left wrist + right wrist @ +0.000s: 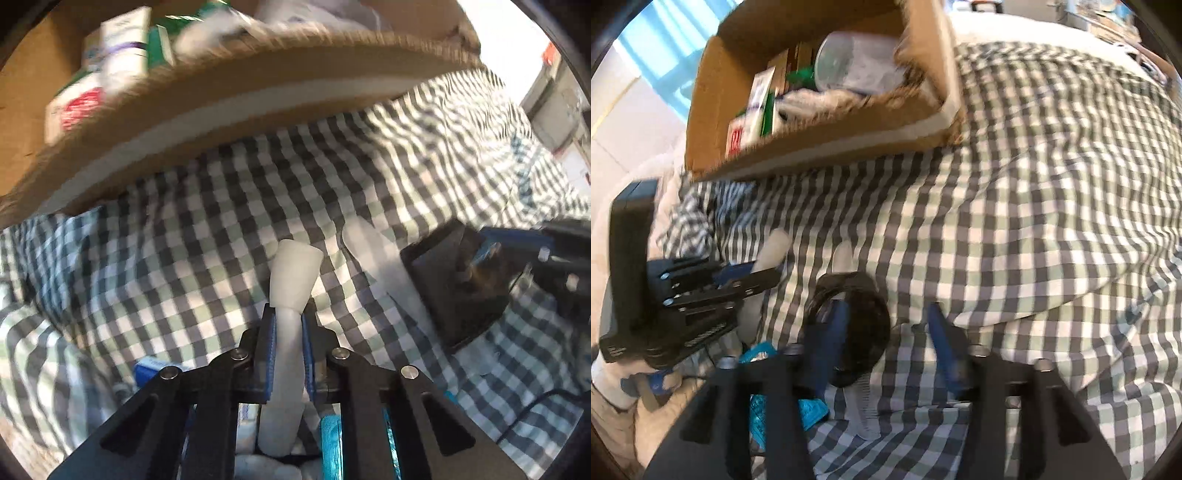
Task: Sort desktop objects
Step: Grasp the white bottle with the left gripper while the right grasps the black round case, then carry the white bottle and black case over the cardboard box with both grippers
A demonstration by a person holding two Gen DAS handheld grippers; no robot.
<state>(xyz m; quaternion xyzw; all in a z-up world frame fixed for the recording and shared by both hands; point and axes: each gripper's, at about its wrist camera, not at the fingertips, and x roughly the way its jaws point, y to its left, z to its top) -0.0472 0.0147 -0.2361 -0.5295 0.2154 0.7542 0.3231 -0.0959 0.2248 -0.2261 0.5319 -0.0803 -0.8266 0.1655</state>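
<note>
Closest in, the left gripper (pixel 289 321) has its blue pads clamped on a pale, translucent white plastic tube (pixel 291 280), whose wider end sticks out past the fingertips above the green, grey and white checked cloth (pixel 207 236). The right gripper (pixel 886 325) is spread wide with nothing between its fingers; a coil of black cable (pixel 857 328) lies on the cloth right by its left finger. Crinkly blue foil packets (pixel 809 410) sit underneath. Further back is the brown cardboard box (pixel 820 144), already holding small cartons (pixel 757 103) and a clear plastic bottle (pixel 849 62).
</note>
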